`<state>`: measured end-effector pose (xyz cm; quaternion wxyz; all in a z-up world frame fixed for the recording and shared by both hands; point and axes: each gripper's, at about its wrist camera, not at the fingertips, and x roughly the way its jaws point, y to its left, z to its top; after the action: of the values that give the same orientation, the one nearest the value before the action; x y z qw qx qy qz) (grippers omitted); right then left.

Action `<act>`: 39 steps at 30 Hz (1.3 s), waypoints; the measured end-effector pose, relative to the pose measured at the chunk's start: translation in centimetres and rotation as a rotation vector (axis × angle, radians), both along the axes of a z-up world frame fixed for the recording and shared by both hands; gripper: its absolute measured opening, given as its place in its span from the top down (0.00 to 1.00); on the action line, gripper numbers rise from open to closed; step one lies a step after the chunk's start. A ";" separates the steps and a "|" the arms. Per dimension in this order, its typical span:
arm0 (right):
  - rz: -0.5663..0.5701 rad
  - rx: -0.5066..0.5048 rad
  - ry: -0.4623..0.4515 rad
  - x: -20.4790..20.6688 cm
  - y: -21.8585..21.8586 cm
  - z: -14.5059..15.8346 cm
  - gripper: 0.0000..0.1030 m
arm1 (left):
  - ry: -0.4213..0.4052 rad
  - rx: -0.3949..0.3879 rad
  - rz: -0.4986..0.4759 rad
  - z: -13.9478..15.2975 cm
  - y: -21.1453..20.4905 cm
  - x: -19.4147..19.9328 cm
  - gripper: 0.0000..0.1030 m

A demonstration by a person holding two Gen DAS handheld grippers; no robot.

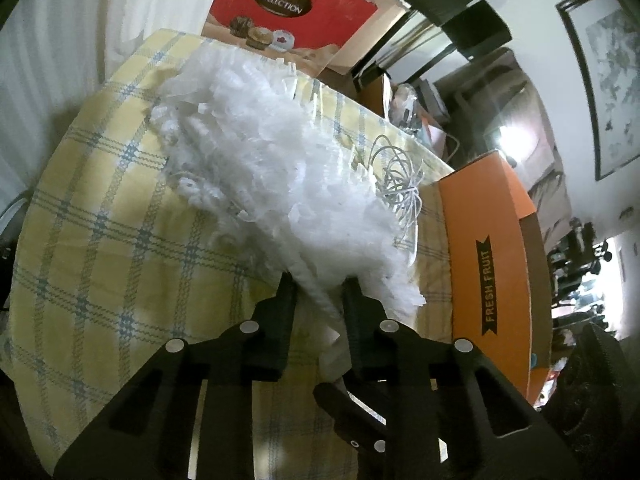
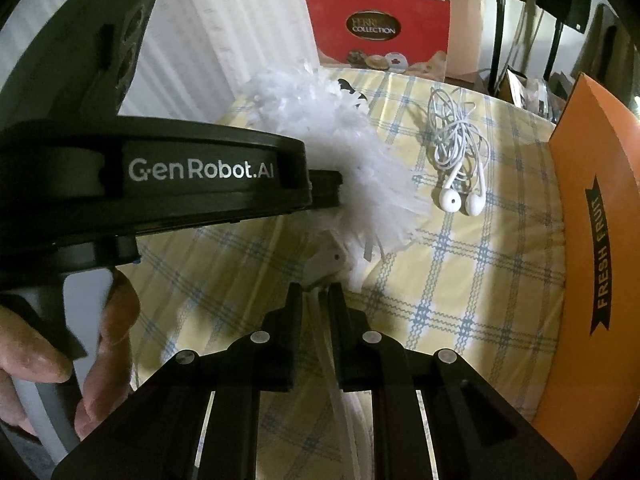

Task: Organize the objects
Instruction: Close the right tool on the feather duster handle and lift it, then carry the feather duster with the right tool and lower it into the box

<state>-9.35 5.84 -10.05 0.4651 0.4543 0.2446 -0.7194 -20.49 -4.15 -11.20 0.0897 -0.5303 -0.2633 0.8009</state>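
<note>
On plaid tablecloth point(image 2: 460, 280), both grippers angled down, pinching white duster point(image 1: 272, 168).

1. "FRESH FRUIT" stands on a black ribbon on the orange box point(image 2: 592, 240) at the table's right edge.
2. "COLLECTION" stands on the red box point(image 2: 380, 36) beyond the far edge.
3. "GenRobot.AI" stands on the left gripper's body point(image 2: 200, 170).

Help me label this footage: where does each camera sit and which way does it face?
Left wrist: on the left gripper, angled down at the white duster on the checked tablecloth; its fingers clamp the duster's stem.
Right wrist: on the right gripper, angled down at the handle end; the left gripper and a hand show.
Shared: duster, earphones, orange FRESH FRUIT box.
</note>
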 end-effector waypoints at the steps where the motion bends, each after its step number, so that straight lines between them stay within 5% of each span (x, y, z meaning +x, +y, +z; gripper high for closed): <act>1: 0.002 0.000 0.003 0.1 0.0 0.0 0.88 | 0.002 -0.001 0.000 0.1 0.0 0.1 0.80; 7: 0.003 -0.004 0.002 0.3 0.2 0.2 0.88 | 0.011 0.019 0.010 0.6 -0.2 0.6 0.83; 11: -0.017 0.000 -0.010 0.3 0.5 0.0 0.78 | 0.016 0.028 0.011 1.2 0.1 1.0 0.85; 20: -0.021 -0.037 -0.124 -0.3 1.6 -0.2 0.87 | 0.036 0.022 0.000 3.1 1.0 1.7 0.88; 39: -0.059 -0.124 -0.081 -2.7 6.3 9.1 0.88 | 0.120 0.034 -0.083 10.4 7.7 -0.5 0.87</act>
<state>-12.07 12.14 -0.95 0.4804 0.4604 0.1668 -0.7276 -21.02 3.52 -0.82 0.1478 -0.4900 -0.2488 0.8223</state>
